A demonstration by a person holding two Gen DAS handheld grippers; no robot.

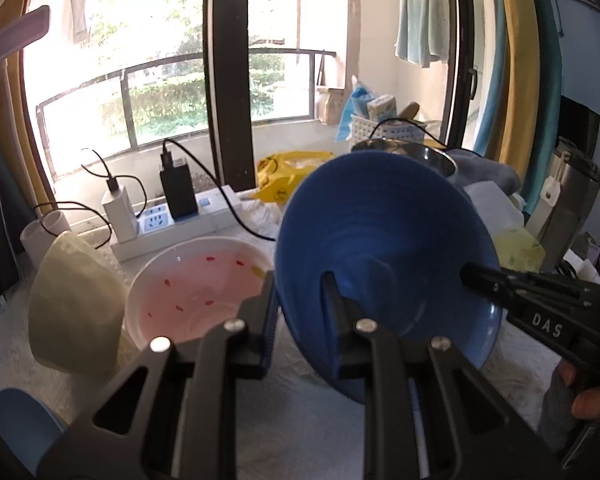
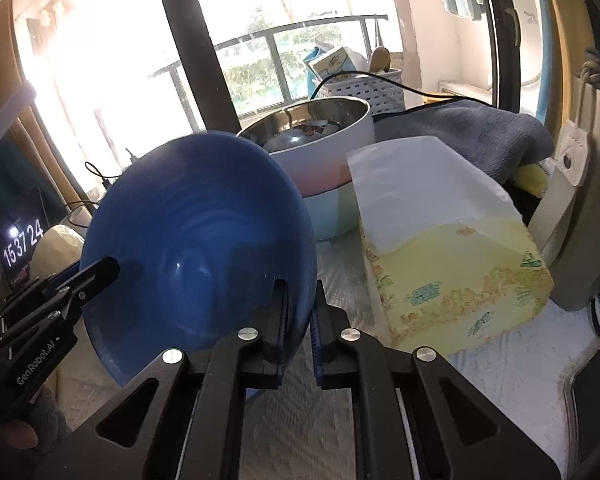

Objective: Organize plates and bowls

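A blue bowl (image 1: 384, 248) is held tilted above the table between both grippers. My left gripper (image 1: 300, 280) is shut on its left rim, one finger inside and one outside. My right gripper (image 2: 300, 292) is shut on the opposite rim of the blue bowl (image 2: 196, 240). Each gripper shows in the other's view: the right gripper (image 1: 476, 274) and the left gripper (image 2: 104, 268). A white bowl with a pink inside (image 1: 196, 284) sits on the table to the left. A beige bowl (image 1: 72, 304) lies on its side further left.
A steel-lined pot (image 2: 320, 152) stands behind the bowl, with a tissue box (image 2: 440, 240) and a grey towel (image 2: 472, 136) to its right. A power strip with chargers (image 1: 168, 216), a clock display (image 2: 20, 248), a blue plate edge (image 1: 16, 420) and a yellow bag (image 1: 288, 172) lie around.
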